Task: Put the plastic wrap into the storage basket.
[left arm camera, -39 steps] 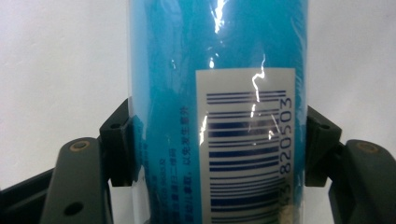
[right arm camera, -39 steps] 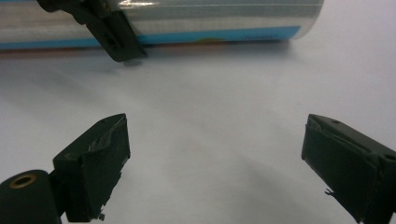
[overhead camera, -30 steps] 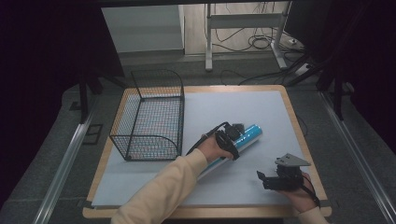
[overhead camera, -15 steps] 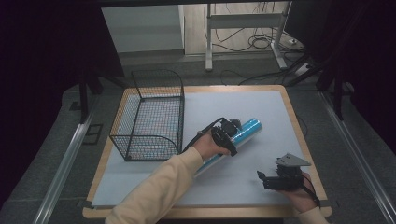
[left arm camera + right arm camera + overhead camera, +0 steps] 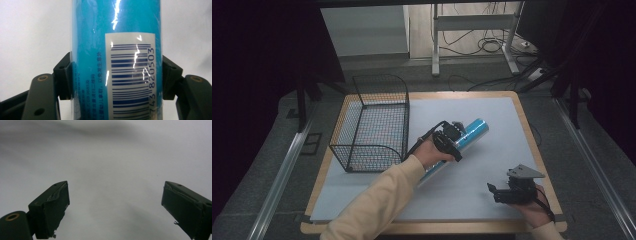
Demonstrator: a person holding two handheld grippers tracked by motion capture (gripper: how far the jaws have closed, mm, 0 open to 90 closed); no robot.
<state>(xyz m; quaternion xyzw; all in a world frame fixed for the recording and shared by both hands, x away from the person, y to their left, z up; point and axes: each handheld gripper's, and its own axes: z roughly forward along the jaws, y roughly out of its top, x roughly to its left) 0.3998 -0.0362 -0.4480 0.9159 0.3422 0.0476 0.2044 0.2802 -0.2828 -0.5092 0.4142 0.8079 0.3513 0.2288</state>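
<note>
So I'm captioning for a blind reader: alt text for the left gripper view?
A blue tube with a white barcode label is clamped upright between the left gripper's two black jaws, over a pale tabletop.

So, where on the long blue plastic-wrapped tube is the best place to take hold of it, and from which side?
Grip the long blue plastic-wrapped tube at mid-length, across its round body, coming from above. The left claw already pinches its two opposite sides there, at the barcode label, so neither end should tip it.
</note>
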